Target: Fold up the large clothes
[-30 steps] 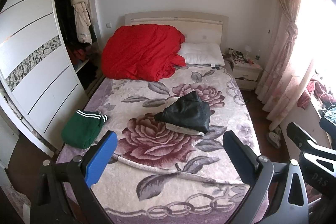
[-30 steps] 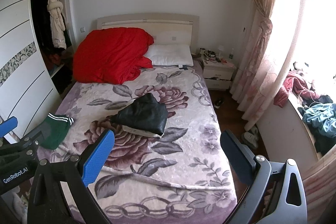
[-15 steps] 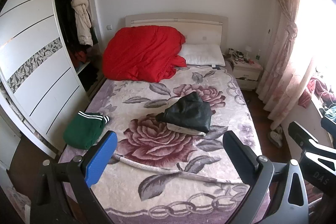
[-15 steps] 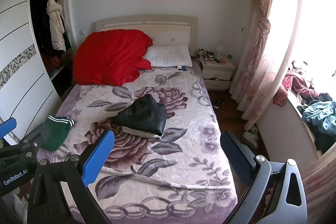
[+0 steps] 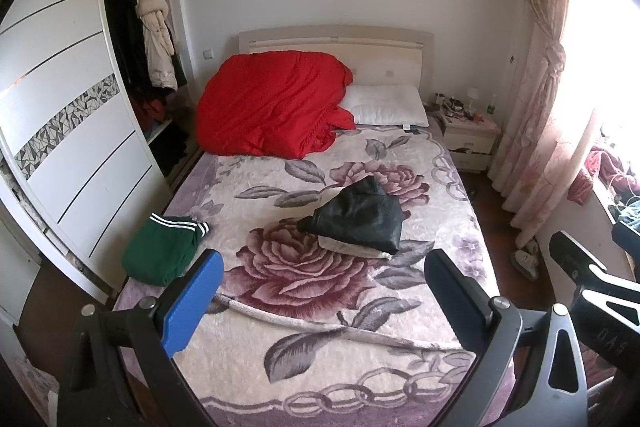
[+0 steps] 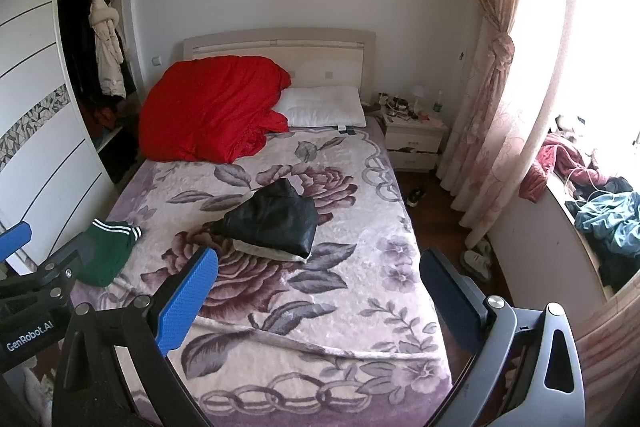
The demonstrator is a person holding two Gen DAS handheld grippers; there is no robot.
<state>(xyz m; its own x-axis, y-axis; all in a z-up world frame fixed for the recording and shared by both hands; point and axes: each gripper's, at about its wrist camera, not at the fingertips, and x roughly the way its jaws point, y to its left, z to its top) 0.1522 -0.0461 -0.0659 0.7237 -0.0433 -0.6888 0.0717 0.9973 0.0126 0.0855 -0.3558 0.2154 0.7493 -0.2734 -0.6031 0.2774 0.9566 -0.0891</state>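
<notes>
A folded black jacket point(image 5: 356, 219) point(image 6: 272, 223) with a pale lining lies in the middle of the flowered bed point(image 5: 304, 359) point(image 6: 344, 331). A folded green garment point(image 5: 162, 249) point(image 6: 106, 253) with white stripes rests at the bed's left edge. My left gripper point(image 5: 320, 275) hangs open above the foot of the bed, holding nothing. My right gripper point(image 6: 318, 271) is likewise open and empty, well short of the jacket. In the right wrist view the left gripper's body shows at the lower left.
A red quilt point(image 5: 272, 103) and a white pillow point(image 5: 384, 105) fill the head of the bed. An open wardrobe point(image 5: 68, 115) stands on the left, a nightstand point(image 5: 470, 141) and curtains point(image 5: 536, 99) on the right. Loose clothes point(image 6: 608, 219) lie on the window ledge.
Both views have drifted slightly back and up, so the bed sits a little lower in frame. Both grippers stay open; the clothes have not moved.
</notes>
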